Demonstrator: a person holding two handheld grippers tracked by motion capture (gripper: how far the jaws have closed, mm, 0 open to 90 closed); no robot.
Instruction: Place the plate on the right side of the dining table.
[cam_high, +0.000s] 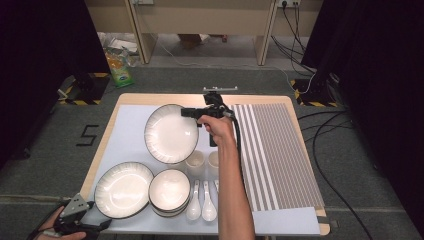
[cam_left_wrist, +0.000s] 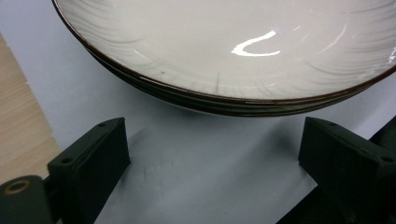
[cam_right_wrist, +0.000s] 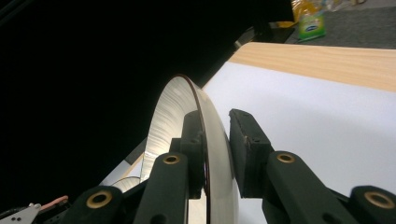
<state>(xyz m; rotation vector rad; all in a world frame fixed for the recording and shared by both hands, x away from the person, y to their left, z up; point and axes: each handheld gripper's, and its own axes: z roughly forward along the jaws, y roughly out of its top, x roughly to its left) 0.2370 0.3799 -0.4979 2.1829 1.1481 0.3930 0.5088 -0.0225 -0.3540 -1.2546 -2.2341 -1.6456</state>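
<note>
While my right claw (cam_high: 192, 113) holds the rim of a large white plate (cam_high: 171, 134), its two black jaws are clamped on either side of that rim, as the right gripper view shows edge-on. The plate has a dark brown edge and is lifted and tilted, its face turned toward my side of the bench (cam_high: 200, 98), spreading out to the left of the right claw. Just below that claw, nearer to me, stand two small white cups (cam_high: 195, 161). Nearer still lie white spoons (cam_high: 194, 204), side by side.

My left claw (cam_high: 100, 224) sits at the near left corner of the bench, with its jaws spread apart and nothing between them. No earlier look is at hand, so I say only that they stand apart. Directly ahead of this claw, close to its tips but not touching them, is a stack of white plates (cam_left_wrist: 233, 56) with brown rims, resting on a pale blue mat (cam_left_wrist: 196, 163). To the right of that stack, farther from the left claw, is a stack of smaller white bowls (cam_high: 170, 191).

Off to the right of my right forearm lies a grey and white striped mat (cam_high: 280, 150), flat on the bench.
</note>
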